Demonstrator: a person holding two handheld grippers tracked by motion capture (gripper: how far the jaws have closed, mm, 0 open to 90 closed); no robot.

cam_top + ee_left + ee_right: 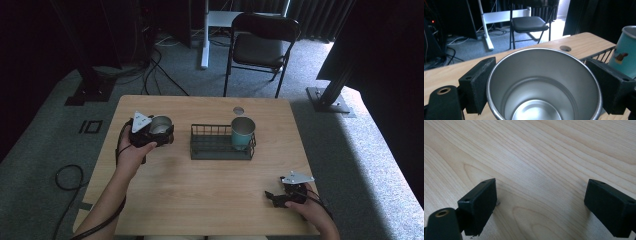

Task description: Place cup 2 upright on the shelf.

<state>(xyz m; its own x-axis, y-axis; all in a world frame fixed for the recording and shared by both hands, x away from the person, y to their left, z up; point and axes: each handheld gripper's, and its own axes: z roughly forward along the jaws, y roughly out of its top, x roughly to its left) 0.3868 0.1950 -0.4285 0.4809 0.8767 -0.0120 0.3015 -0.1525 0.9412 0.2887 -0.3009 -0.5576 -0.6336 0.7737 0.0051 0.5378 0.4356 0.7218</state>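
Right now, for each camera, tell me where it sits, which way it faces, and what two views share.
High view: above the person's side, facing forward and down on the table; both forearms, left gripper, right gripper.
Left gripper view: rides the left gripper, facing across the table; jaws around the steel cup.
Right gripper view: rides the right gripper, facing down at bare wood.
Shared: high and left views show the teal cup in the wire basket.

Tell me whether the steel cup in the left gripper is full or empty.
Empty: the left gripper view looks into the steel cup down to its bare shiny bottom.
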